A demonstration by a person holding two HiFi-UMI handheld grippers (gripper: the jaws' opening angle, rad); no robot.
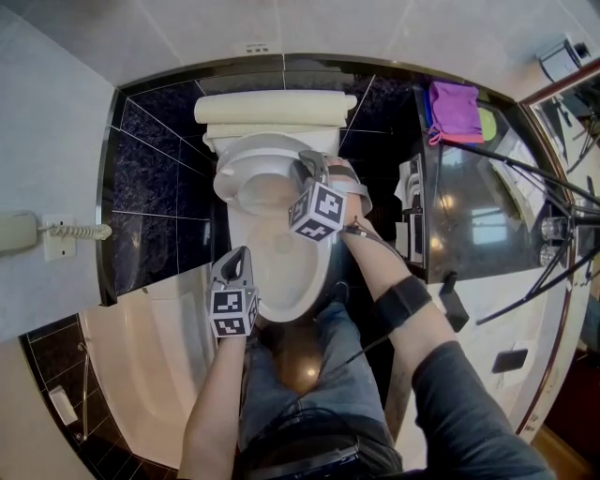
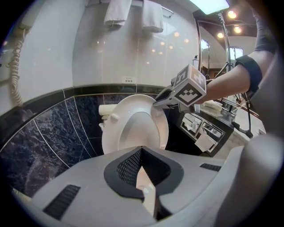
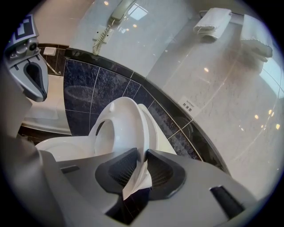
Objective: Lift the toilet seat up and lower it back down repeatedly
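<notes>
Surroundings: toilet bowl (image 1: 314,274) set against a dark marbled tile wall (image 1: 150,178), cistern (image 1: 277,108) at the back. Bathtub (image 1: 141,356) runs along the bowl's left side. Corded wall telephone (image 1: 17,232) further left, on the pale wall. Black-fronted vanity counter (image 1: 469,202) to the bowl's right, with a purple cloth (image 1: 455,111) on its far end. Tripod legs (image 1: 530,161) slant across the counter. Two folded white towels (image 2: 117,11) hang on a rail high above the cistern. The person's jeans-clad legs (image 1: 309,375) stand at the bowl's front edge.

In the way: nothing lies between the grippers and the seat. The counter front is close beside the right forearm.

Toilet seat (image 1: 232,171): raised off the bowl rim and tilted steeply back towards the cistern. Hinged end low at the back of the bowl, free end up, so its long axis runs from the hinge upward. Underside, with a small bumper, faces the front of the bowl. Lid (image 3: 150,128) stands just behind it.

Right gripper (image 1: 307,161): clamped on the seat's right edge, rim pinched between both pads.

Left gripper (image 1: 242,255): jaw tips together, holding nothing, by the bowl's front-left rim, well apart from the seat.
</notes>
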